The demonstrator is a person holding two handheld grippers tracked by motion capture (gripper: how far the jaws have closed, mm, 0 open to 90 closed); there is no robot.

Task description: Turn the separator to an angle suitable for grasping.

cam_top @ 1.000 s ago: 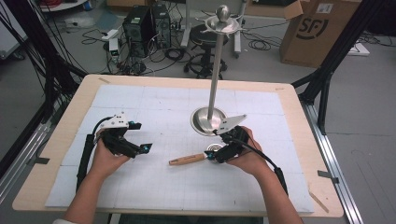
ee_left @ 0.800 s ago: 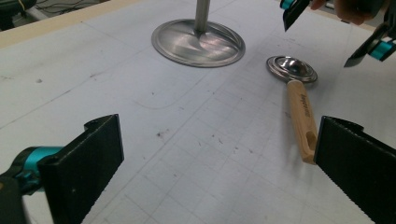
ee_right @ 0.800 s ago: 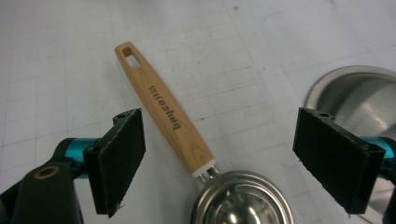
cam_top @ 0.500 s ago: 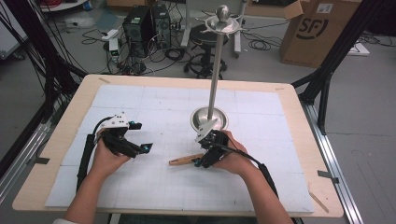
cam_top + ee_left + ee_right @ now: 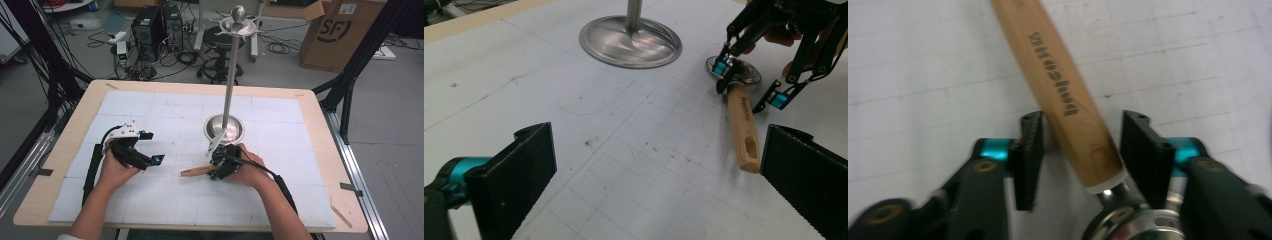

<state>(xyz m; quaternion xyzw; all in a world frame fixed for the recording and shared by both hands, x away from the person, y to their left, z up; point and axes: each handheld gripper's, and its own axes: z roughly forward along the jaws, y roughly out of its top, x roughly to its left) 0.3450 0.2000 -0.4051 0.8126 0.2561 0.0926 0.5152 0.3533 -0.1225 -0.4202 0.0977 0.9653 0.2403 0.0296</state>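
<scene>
A small metal ladle with a wooden handle (image 5: 197, 171) lies flat on the white mat, its metal head (image 5: 746, 76) toward the stand. My right gripper (image 5: 218, 172) is down over the handle (image 5: 1068, 100) near the head. Its jaws have just been closing and the handle sits between them. In the right gripper view (image 5: 1080, 150) thin gaps remain on both sides, so the pads do not press. My left gripper (image 5: 152, 146) rests on the mat to the left, open and empty, its wide jaws (image 5: 659, 185) pointing toward the ladle handle (image 5: 741, 122).
A tall metal stand with a round base (image 5: 224, 128) rises just behind the right hand; its top ring and ball (image 5: 239, 17) stand high above the table. The white gridded mat (image 5: 150, 110) covers the wooden tabletop. Cables trail from both grippers.
The right hand moved left and down onto the ladle's handle, and its jaws narrowed around it. The left hand stayed put.
</scene>
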